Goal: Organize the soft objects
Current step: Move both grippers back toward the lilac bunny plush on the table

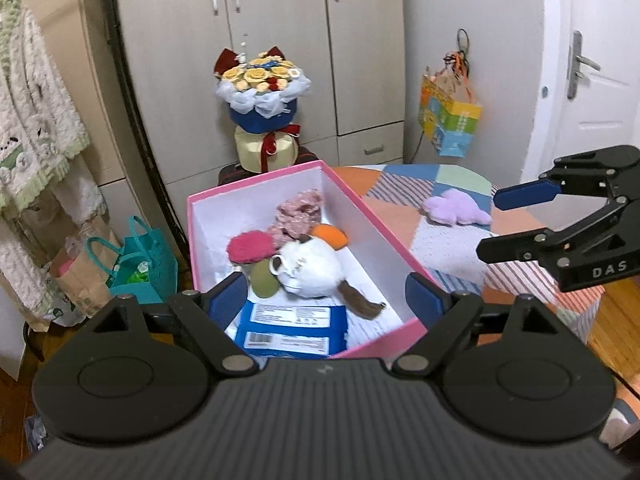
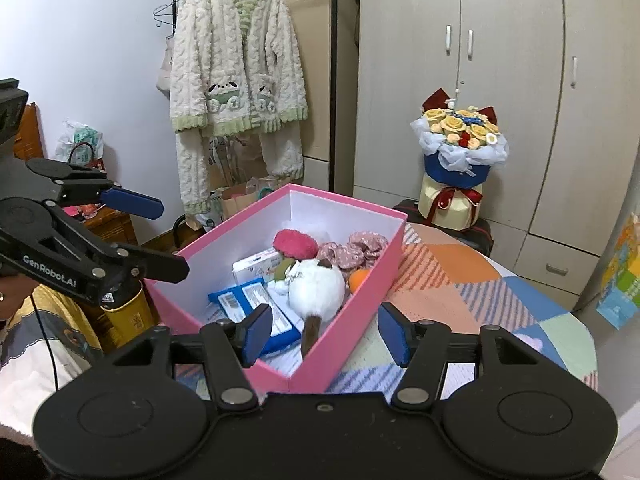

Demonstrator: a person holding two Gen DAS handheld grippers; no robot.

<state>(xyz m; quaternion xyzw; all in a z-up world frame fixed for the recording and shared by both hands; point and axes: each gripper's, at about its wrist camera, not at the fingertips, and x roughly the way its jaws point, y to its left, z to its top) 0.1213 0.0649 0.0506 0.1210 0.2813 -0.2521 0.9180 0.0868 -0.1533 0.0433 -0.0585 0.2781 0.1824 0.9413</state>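
Observation:
A pink box (image 1: pixel 380 216) (image 2: pixel 356 300) stands open on the patchwork table. Inside lie a white plush toy (image 1: pixel 316 266) (image 2: pixel 316 288) with a brown tail, a magenta pompom (image 1: pixel 250 246) (image 2: pixel 290 242), a pink floral scrunchie (image 1: pixel 298 214) (image 2: pixel 358 250), an orange piece (image 1: pixel 330 234) (image 2: pixel 358 278) and blue-and-white packets (image 1: pixel 290 328) (image 2: pixel 256 308). A lilac plush (image 1: pixel 456 208) lies on the table right of the box. My left gripper (image 1: pixel 326 302) (image 2: pixel 170 240) is open and empty over the box's near end. My right gripper (image 2: pixel 324 332) (image 1: pixel 490 222) is open and empty over the box's near corner.
A crocheted bouquet (image 1: pixel 262 98) (image 2: pixel 460 148) stands behind the table before the wardrobe. A fluffy robe (image 2: pixel 236 80) hangs on a rack at left. Teal and paper bags (image 1: pixel 132 264) sit on the floor. A colourful bag (image 1: pixel 448 118) hangs on the wall.

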